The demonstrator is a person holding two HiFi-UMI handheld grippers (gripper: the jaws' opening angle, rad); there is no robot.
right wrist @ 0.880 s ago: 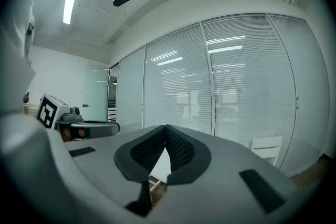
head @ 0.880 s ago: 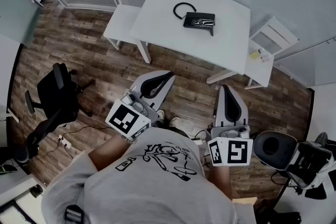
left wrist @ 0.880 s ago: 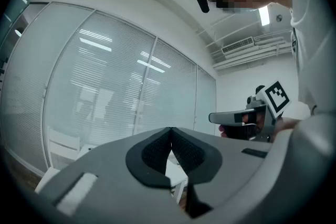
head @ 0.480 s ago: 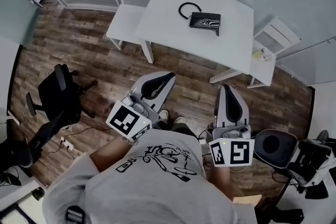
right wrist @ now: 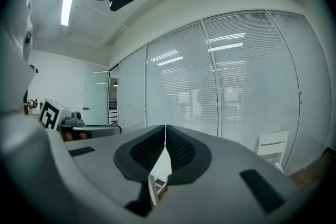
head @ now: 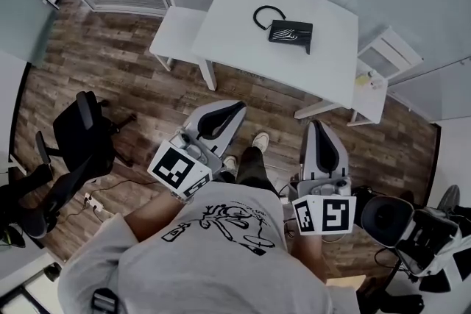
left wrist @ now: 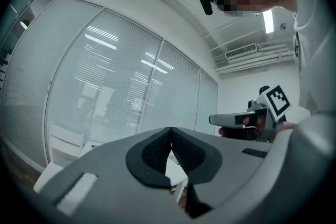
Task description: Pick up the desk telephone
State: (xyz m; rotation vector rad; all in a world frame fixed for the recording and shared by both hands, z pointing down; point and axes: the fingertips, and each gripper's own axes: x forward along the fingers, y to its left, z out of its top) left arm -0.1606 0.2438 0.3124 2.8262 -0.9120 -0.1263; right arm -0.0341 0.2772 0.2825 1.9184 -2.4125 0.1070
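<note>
The desk telephone [head: 291,35] is seen lying flat on the far half of the white table [head: 324,73]. Its cord [head: 268,13] is looped just beside it on the tabletop, and it is untouched and well apart from both grippers. The left gripper [head: 237,107] and the right gripper [head: 316,123] are held level in front of the person's chest, over the wooden floor [head: 147,84] short of the table. Both are clenched on nothing: in the left gripper view the ribbed pads [left wrist: 155,152] are pressed together with only window blinds beyond them, and in the right gripper view the pads [right wrist: 147,149] are likewise closed. This carriage is judged to suit an approach on foot rather than a grasp, so the pickup is judged not yet begun, and the jaws would have to be parted before the telephone is reached. No container can be made out on the table. A white chair [head: 184,11] is set at the table's left side, and another seat [head: 386,55] at its right, where a small yellowish item [head: 366,79] is left, too small to be named.
</note>
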